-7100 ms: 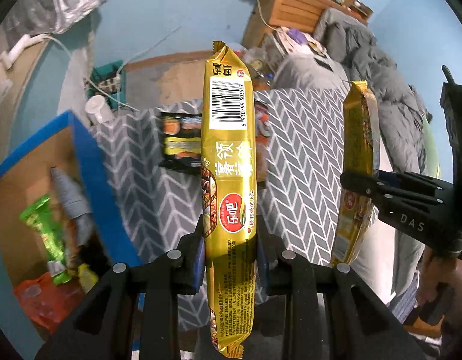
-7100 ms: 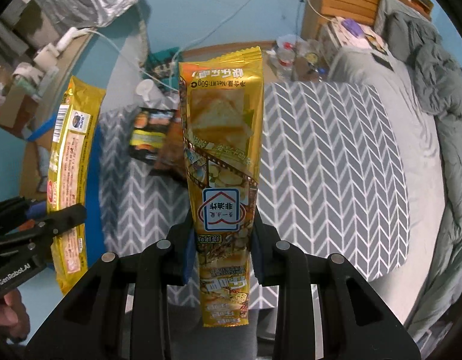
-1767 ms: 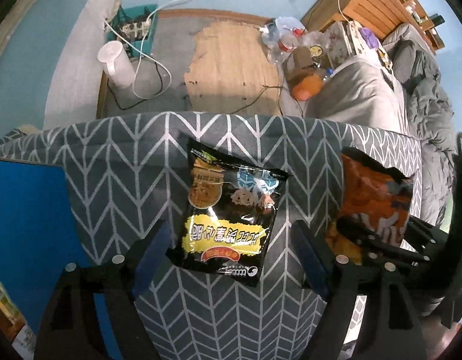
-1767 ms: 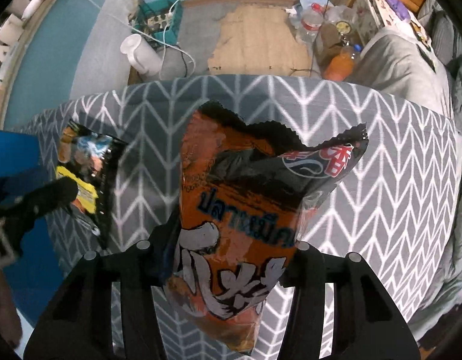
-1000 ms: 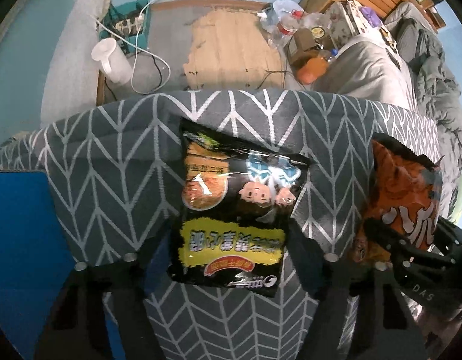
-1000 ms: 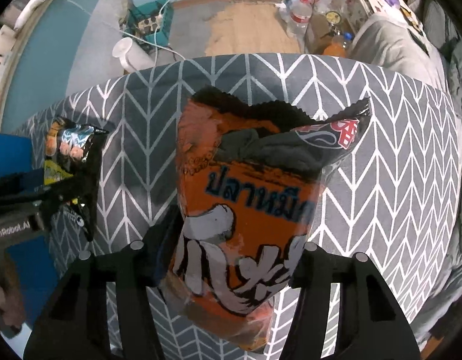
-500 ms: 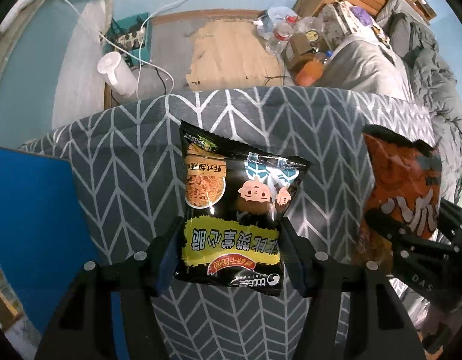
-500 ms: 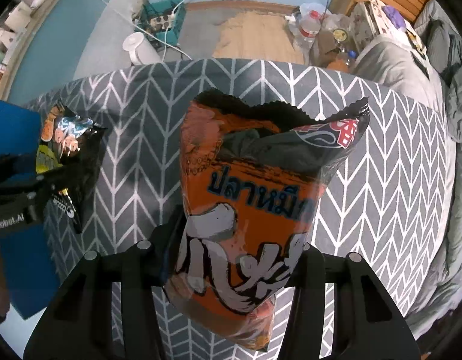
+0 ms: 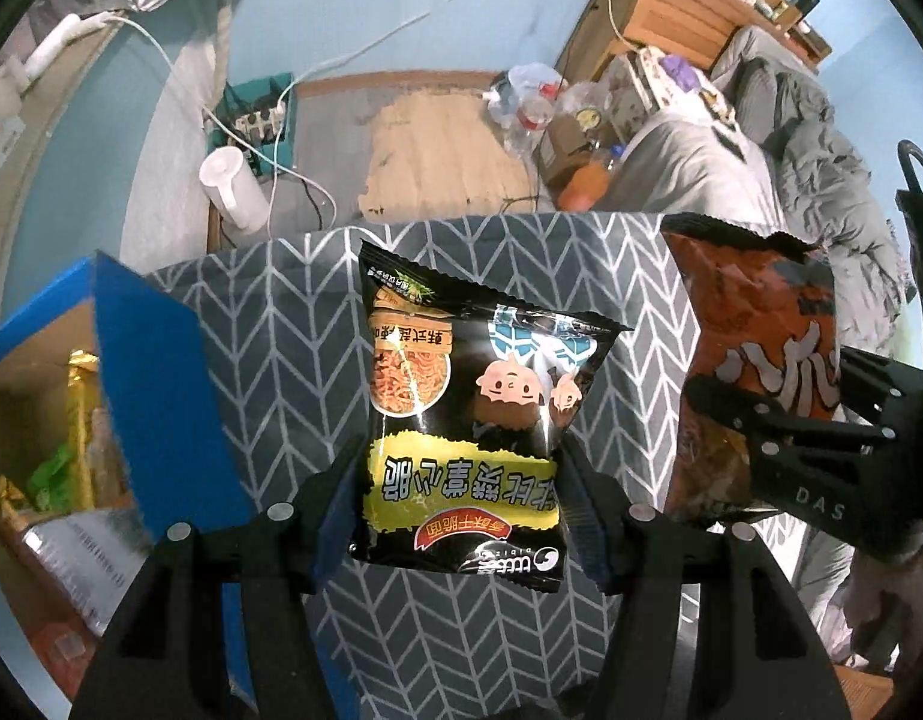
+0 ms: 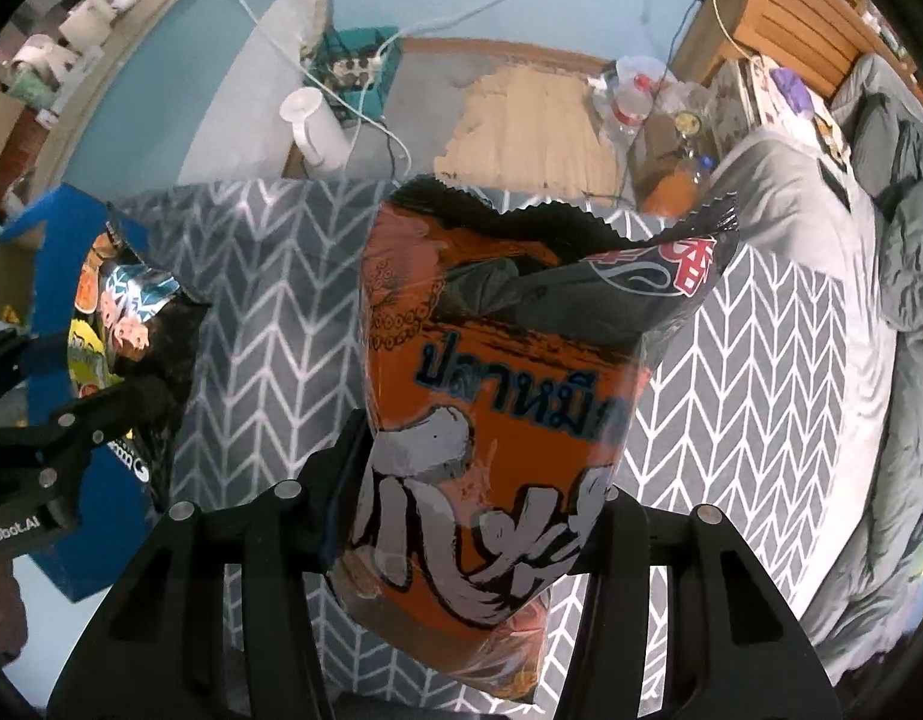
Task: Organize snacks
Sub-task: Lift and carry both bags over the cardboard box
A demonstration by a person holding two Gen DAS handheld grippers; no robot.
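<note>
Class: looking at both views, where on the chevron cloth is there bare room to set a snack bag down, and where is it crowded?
The chevron cloth looks bare wherever visible, widest toward the grey bedding. The blue box at its other edge is crowded with packets.

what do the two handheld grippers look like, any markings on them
Both are black plastic with slotted fingers, round silver screws and blue inner pads. The right gripper bears white "DAS" lettering; the left gripper bears white lettering ending in "Robot.AI".

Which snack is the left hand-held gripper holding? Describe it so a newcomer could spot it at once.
Start at the grey chevron tablecloth; above it, right of the blue box, the left hand-held gripper grips a black snack bag. A yellow band and cartoon faces distinguish it from the orange bag alongside.
</note>
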